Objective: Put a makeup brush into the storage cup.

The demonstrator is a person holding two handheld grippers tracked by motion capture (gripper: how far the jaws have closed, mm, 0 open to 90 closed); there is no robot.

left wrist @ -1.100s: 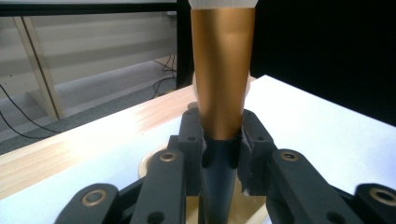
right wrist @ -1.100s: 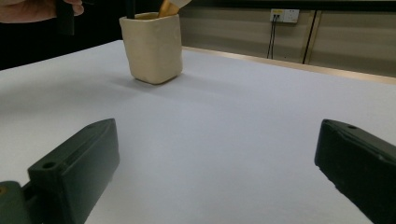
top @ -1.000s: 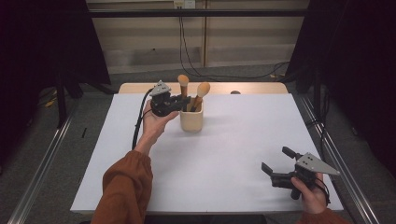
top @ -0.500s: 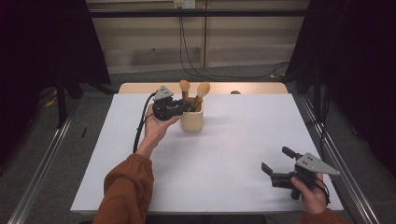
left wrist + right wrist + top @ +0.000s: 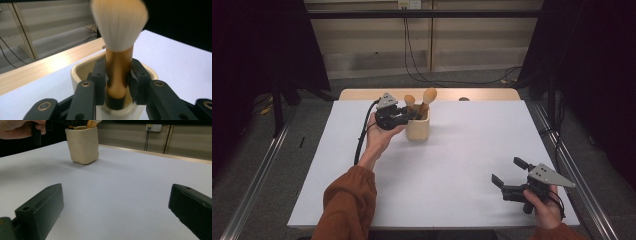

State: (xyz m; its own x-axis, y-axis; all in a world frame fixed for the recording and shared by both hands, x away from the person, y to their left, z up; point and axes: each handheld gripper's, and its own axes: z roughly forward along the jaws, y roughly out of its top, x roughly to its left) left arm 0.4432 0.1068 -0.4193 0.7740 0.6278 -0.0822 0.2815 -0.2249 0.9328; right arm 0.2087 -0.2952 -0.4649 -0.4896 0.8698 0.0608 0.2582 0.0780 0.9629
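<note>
Left gripper [image 5: 117, 82], just been opening, flanks the brush [image 5: 118, 50] handle in cup [image 5: 77, 72].

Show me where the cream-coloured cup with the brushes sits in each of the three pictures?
High view: the cream cup stands at upper centre of the white table, just right of the left hand-held gripper.
Left gripper view: bottom centre, behind the jaws, which flank a brush handle.
Right gripper view: upper left, standing upright.
Shared landmark: the wooden strip along the table's far edge.
</note>
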